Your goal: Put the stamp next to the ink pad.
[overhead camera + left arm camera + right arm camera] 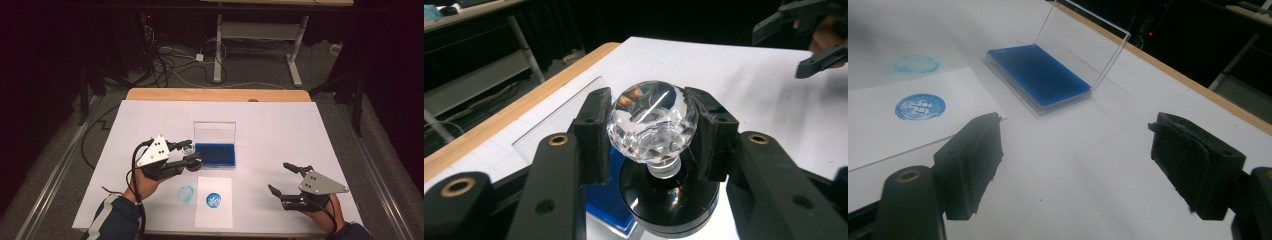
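Two grippers, left gripper (651,137) fingers clamped on crystal-knobbed stamp (652,122), right gripper (1075,165) fingers apart

A lab or workroom: black curtains (30,75), loose floor cables (170,65) (tangled), a white-covered worktable (280,150).

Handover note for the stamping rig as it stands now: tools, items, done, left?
Left tool: shut on the crystal-knob stamp, held by the ink pad's near-left corner.
Right tool: open, nothing in it, low over the table at the right.
Ink pad: lid open, centre of the table.
Paper sheet: in front of the pad, one blue imprint on it.
Blue smudge: on the table left of the sheet.
Left: probably set the stamp down and close the pad.
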Demonstrator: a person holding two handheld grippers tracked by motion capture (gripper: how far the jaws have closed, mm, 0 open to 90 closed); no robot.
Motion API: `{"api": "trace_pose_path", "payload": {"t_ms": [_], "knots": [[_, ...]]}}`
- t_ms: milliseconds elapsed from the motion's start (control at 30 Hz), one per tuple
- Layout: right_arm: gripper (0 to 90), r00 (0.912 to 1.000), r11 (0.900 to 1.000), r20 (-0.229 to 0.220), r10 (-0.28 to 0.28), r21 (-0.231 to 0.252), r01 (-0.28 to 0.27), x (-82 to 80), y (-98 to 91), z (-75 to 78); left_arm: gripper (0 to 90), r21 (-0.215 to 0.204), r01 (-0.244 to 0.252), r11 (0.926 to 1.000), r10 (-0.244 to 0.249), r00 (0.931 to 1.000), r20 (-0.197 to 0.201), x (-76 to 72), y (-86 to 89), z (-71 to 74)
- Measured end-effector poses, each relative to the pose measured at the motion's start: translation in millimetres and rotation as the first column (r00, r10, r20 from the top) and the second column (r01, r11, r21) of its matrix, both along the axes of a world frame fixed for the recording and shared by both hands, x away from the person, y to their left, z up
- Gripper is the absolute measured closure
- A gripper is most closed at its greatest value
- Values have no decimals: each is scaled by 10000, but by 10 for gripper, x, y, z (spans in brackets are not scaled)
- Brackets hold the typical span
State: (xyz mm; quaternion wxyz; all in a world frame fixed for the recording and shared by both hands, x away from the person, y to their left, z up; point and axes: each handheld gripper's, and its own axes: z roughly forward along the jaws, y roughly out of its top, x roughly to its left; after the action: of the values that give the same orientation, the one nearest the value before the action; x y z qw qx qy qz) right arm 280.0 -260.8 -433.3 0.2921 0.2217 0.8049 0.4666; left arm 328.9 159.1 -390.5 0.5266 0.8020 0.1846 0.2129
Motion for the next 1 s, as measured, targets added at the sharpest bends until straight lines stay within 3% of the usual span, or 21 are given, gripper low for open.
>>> {"api": "trace_pose_path", "payload": {"t_ms": [100, 467, 633, 1000], "knots": [[206, 10000, 9999, -27, -39, 102, 39, -6, -12, -1, 547, 114, -223, 9997, 223, 9997, 21, 34, 35, -8], [213, 9998, 10000, -184, 59, -49, -60, 9, 11, -34, 546, 70, -766, 9970, 769, 9960, -462, 206, 146, -97], [213, 9998, 9999, -219, 24, -110, -27, 22, 19, -44, 546, 489, -1026, 9935, 1053, 9927, -582, 319, 144, -180], [219, 9997, 9995, -262, -6, -301, -2, 25, 35, -66, 546, 890, -1791, 9798, 1879, 9768, -1030, 574, 211, -406]]}}
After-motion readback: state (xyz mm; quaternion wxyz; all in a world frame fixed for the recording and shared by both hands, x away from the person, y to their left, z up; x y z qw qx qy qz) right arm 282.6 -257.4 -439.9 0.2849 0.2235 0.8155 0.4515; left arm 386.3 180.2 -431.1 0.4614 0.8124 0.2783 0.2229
